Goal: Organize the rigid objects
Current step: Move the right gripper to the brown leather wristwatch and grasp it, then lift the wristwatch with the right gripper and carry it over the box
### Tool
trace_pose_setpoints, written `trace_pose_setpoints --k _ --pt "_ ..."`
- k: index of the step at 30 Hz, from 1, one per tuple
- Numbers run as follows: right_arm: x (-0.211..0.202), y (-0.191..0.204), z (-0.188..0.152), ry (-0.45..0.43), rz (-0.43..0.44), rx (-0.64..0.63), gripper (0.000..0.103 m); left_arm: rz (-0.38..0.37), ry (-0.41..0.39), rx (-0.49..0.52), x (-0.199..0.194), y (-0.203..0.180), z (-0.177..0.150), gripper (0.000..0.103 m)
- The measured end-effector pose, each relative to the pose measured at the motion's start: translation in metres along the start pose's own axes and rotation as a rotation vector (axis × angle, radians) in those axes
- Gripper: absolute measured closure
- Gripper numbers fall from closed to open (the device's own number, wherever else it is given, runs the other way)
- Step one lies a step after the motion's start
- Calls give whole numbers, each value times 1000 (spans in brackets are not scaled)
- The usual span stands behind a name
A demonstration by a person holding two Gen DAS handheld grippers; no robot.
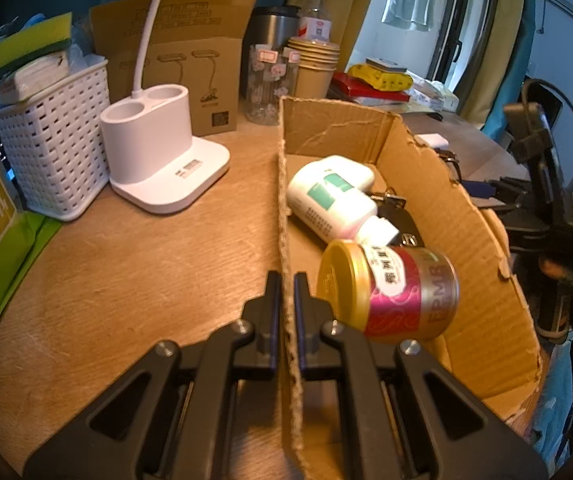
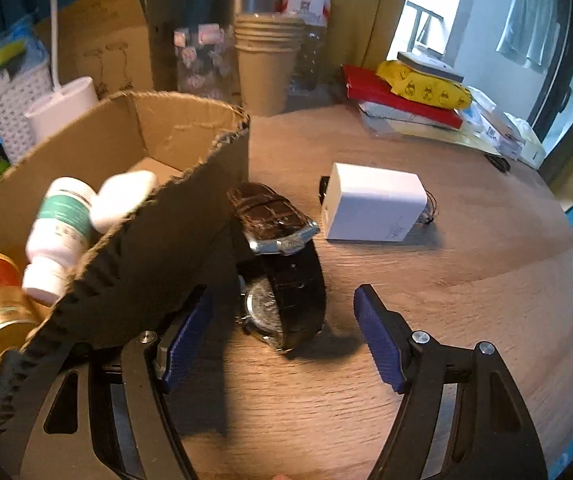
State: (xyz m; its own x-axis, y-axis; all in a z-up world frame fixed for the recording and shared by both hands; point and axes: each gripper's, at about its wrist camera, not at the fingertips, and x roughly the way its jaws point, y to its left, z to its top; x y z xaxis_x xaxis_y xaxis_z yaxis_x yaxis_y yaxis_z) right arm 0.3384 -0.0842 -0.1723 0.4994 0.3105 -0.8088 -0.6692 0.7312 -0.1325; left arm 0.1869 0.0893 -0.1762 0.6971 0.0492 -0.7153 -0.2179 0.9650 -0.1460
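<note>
The left gripper (image 1: 286, 280) had its two black fingers clamped on the near side wall of the open brown cardboard box (image 1: 438, 184), one finger inside, one outside, pressed tight to the torn edge. Inside the box lay a gold-lidded pink and silver tin (image 1: 390, 292) on its side, close to the gripped wall, and behind it a white plastic bottle with a teal label (image 1: 334, 196), also lying down, with a dark item partly hidden beneath it that could not be made out.

Over on the right, the right gripper (image 2: 282, 336) was spread wide, blue pads (image 2: 378, 336) well apart, holding nothing. Between them, on the wooden table (image 2: 466, 300), sat a wristwatch with a dark brown leather strap and a silver case (image 2: 282, 264), just beside the box's outer wall. A white rectangular charger block (image 2: 370, 204) lay flat further back on the table, apart from the watch.

Behind the box stood a stack of tan paper cups (image 1: 316, 64), a white lamp base with two round holders (image 1: 158, 148) and a white woven plastic basket (image 1: 54, 144).
</note>
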Motion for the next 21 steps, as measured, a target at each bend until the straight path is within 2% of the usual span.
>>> trace_pose_setpoints --k 5,8,12,21 --pt "4 -2 2 -1 33 4 27 -1 6 -3 2 0 1 96" --pt "7 -10 3 7 91 39 30 -1 5 -2 2 0 1 96" --pt "6 -10 5 -5 91 31 58 -1 3 -1 2 -1 1 96" --pt "1 -5 0 -18 69 5 60 -2 6 -2 3 0 1 96"
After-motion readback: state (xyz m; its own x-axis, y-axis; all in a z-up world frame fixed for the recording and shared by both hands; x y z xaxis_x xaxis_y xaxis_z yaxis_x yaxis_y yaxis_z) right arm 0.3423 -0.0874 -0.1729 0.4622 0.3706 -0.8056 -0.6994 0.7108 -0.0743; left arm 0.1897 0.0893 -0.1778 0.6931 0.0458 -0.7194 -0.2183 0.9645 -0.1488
